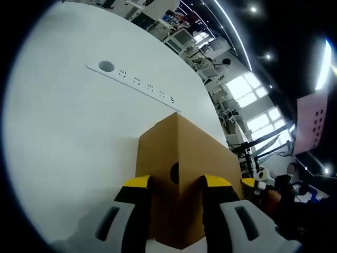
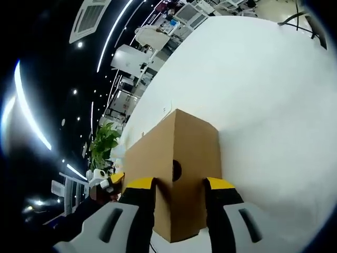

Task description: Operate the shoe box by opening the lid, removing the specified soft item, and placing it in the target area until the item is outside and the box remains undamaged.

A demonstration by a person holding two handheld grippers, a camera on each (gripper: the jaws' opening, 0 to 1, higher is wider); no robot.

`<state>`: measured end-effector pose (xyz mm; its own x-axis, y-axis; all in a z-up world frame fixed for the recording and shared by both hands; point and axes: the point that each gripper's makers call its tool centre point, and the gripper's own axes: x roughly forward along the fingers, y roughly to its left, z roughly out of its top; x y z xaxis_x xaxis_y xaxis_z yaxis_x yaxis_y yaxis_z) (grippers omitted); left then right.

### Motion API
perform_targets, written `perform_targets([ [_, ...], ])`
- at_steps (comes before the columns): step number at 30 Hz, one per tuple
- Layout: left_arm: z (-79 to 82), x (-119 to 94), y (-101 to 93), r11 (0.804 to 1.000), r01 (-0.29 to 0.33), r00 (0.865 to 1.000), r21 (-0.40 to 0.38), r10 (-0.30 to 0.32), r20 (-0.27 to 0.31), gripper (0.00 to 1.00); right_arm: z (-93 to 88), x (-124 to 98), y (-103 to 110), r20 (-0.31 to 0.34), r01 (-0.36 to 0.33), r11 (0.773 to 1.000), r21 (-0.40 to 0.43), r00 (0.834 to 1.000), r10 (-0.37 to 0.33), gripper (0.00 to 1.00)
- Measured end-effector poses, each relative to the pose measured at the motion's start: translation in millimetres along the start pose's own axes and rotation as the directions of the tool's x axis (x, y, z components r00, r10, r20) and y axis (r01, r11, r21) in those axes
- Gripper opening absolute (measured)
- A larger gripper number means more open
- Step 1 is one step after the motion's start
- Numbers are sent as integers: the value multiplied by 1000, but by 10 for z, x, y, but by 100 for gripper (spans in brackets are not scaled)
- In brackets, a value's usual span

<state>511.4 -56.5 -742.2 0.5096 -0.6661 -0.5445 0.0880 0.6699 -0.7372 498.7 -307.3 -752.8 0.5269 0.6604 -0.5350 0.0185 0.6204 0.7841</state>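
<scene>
A: What is sitting between the yellow-tipped jaws of the left gripper (image 1: 178,183)?

B: A brown cardboard shoe box (image 1: 181,158) is standing on the white table (image 1: 68,137), its end corner pointing at the camera, a round hole (image 1: 174,173) showing near that edge.

A: Are the jaws squeezing it?

B: They are flanking the corner; contact is hard to judge.

A: Anything beyond?

B: A power strip (image 1: 134,80) is lying across the table, and the other gripper (image 1: 256,184) is peeking in at the box's right.

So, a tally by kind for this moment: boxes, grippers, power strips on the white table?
Boxes: 1, brown cardboard, lid on.
Grippers: 2, left and right, jaws straddling opposite ends of the box.
Power strips: 1.
Total: 4.
</scene>
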Motion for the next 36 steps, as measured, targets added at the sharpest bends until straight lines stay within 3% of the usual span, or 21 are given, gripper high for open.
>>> perform_targets([
  [18, -286, -160, -18, 1000, -9, 999, -24, 10, 30, 36, -68, -94, -38, -24, 10, 999, -34, 1000, -11, 33],
  [36, -406, -201, -74, 999, -17, 999, -36, 19, 45, 36, -117, -171, -50, -27, 6, 999, -38, 1000, -8, 33],
])
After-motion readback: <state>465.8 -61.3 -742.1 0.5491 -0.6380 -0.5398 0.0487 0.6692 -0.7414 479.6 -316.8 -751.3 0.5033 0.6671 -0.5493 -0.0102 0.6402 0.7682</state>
